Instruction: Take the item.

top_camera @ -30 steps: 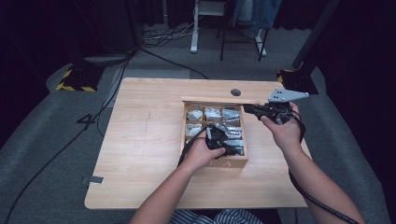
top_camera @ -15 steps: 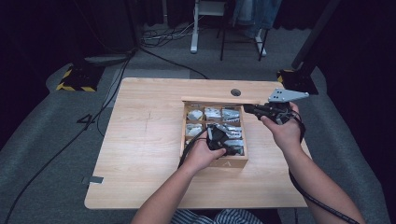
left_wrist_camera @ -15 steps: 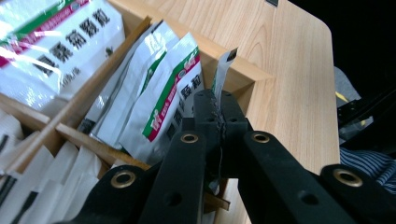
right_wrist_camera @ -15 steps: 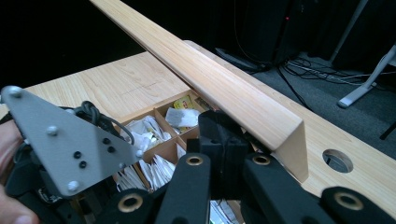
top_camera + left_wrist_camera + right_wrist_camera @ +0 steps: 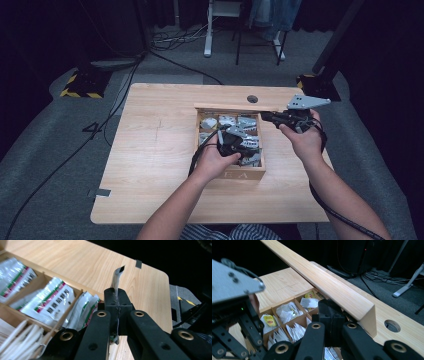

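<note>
Left gripper view has my left gripper [image 5: 117, 305] clamped on a thin white sachet [image 5: 117, 277], held edge-on, sticking up out of the jaws at centre frame with only a narrow strip pinched. Risk one: the grip is on the very edge of slick foil, so I judge any twist or snag on a divider could pull it free and drop it back into the wooden box [image 5: 229, 172] or onto the table [image 5: 155, 150]. Risk two: the right gripper [image 5: 329, 315] sits right at the box's raised lid [image 5: 332, 287], jaws closed with no gap I can see; whether it pinches the lid edge or just rests against it I cannot tell. If it is what holds the lid up and it slips, the lid comes down on my left hand [image 5: 212, 160] and the packets [image 5: 47, 305] below. High view puts the left gripper [image 5: 235, 142] over the lower middle compartments of the box, mid frame, and the right gripper [image 5: 280, 119] at the box's upper right corner, hands near but apart.
</note>
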Demonstrator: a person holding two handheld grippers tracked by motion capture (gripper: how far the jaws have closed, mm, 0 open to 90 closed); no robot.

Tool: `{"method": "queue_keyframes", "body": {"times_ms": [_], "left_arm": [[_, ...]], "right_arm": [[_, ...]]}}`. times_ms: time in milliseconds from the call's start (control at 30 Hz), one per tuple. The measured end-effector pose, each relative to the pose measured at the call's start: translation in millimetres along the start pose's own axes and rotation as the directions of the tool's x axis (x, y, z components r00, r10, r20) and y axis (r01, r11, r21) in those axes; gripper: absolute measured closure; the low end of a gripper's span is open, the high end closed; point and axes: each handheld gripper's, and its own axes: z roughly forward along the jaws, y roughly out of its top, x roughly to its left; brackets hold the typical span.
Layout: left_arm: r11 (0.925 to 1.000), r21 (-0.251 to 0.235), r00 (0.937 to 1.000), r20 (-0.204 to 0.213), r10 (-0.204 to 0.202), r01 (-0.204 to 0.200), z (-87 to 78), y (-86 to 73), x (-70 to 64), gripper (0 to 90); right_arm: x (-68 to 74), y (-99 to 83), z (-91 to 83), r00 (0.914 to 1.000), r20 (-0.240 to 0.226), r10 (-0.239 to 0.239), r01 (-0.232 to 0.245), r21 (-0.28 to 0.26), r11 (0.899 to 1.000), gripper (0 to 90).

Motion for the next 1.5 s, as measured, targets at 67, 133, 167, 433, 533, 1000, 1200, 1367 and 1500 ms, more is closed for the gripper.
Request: {"method": "queue_keyframes", "body": {"times_ms": [67,133,167,433,533,1000,1200,1367,1500], "left_arm": [[1.0000,0.002,0.9999,-0.006,0.009,-0.009,-1.9,1.5,0.3,89.9],[1.0000,-0.004,0.9999,-0.010,0.007,-0.007,-5.8,3.8,0.4,89.9],[1.0000,-0.006,0.9999,-0.010,0.007,-0.007,-7.3,4.3,0.5,89.9],[0.9989,-0.047,1.0000,-0.007,-0.005,0.005,-31.3,4.1,-3.3,89.8],[0.9988,-0.048,0.9995,-0.031,-0.001,-0.001,-39.7,3.5,-6.6,89.8],[0.9938,-0.110,0.9964,-0.081,-0.024,0.015,-106.1,-27.2,-10.5,89.7],[0.9950,-0.096,0.9856,-0.163,-0.046,0.031,-135.2,-43.4,-6.3,89.7],[0.9950,-0.087,0.9774,-0.201,-0.066,0.049,-153.8,-52.4,-3.4,89.6],[0.9951,-0.075,0.9696,-0.231,-0.080,0.064,-165.1,-60.2,0.1,89.5]], "right_arm": [[0.0,0.1,0.0,1.0000,0.001,-0.001,0.001,0.000,1.000,90.0],[-0.1,0.4,0.1,1.0000,0.002,-0.004,0.004,0.001,1.000,90.0],[-0.2,0.6,0.1,1.0000,0.002,-0.004,0.004,0.001,1.000,90.0],[-0.3,0.8,0.1,1.0000,0.001,-0.004,0.004,0.004,1.000,90.0],[-0.1,1.0,0.0,1.0000,0.001,-0.005,0.005,0.006,1.000,90.0],[0.7,0.6,-0.1,1.0000,0.006,-0.005,0.005,0.006,1.000,90.0],[1.1,0.6,0.0,1.0000,0.007,-0.002,0.002,0.005,1.000,90.0],[1.4,-0.8,-0.3,1.0000,0.002,-0.001,0.001,0.003,1.000,90.0],[1.2,-1.2,-0.3,1.0000,0.000,-0.004,0.004,0.001,1.000,90.0]]}}
